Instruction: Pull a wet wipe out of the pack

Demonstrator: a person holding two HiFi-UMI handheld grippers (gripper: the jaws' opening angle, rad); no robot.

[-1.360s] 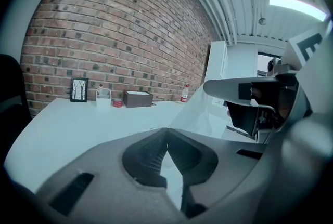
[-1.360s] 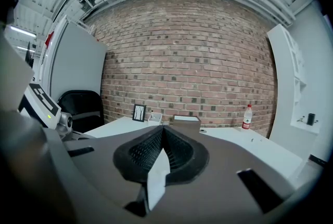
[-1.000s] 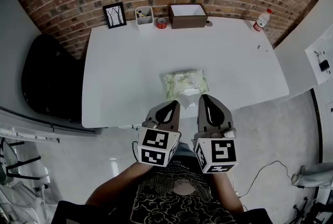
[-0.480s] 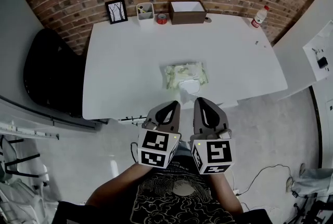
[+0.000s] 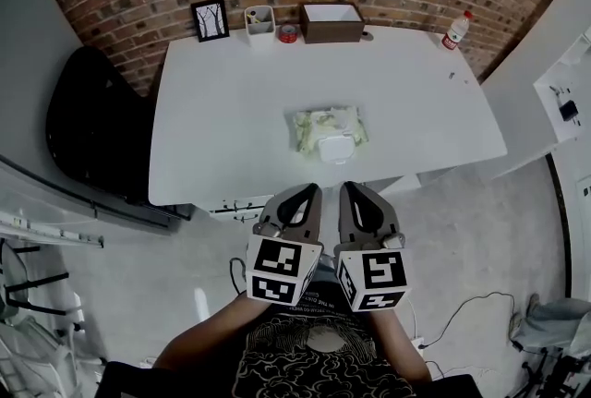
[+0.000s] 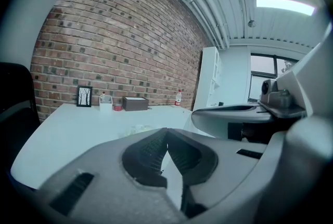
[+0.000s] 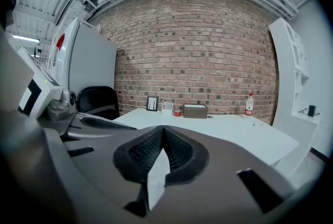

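Observation:
The wet wipe pack [image 5: 328, 128], pale green with a white lid [image 5: 334, 150] on its near half, lies flat near the front edge of the white table [image 5: 222, 110]. No wipe can be seen sticking out of it. Both grippers hang off the table in front of the person's body, side by side, well short of the pack. My left gripper [image 5: 307, 193] is shut and empty, and so is my right gripper [image 5: 350, 190]. In the left gripper view the pack [image 6: 136, 128] shows faintly beyond the shut left gripper [image 6: 166, 137]. The right gripper [image 7: 163, 134] points at the table.
Along the table's far edge by the brick wall stand a framed picture [image 5: 211, 19], a white holder [image 5: 259, 20], a red roll [image 5: 288, 35], a brown box [image 5: 332, 22] and a bottle [image 5: 452, 31]. A black chair [image 5: 92, 128] stands at the left.
Both grippers have drawn back from the pack's near edge toward the person. A white flap that stuck out at the pack's near end no longer shows.

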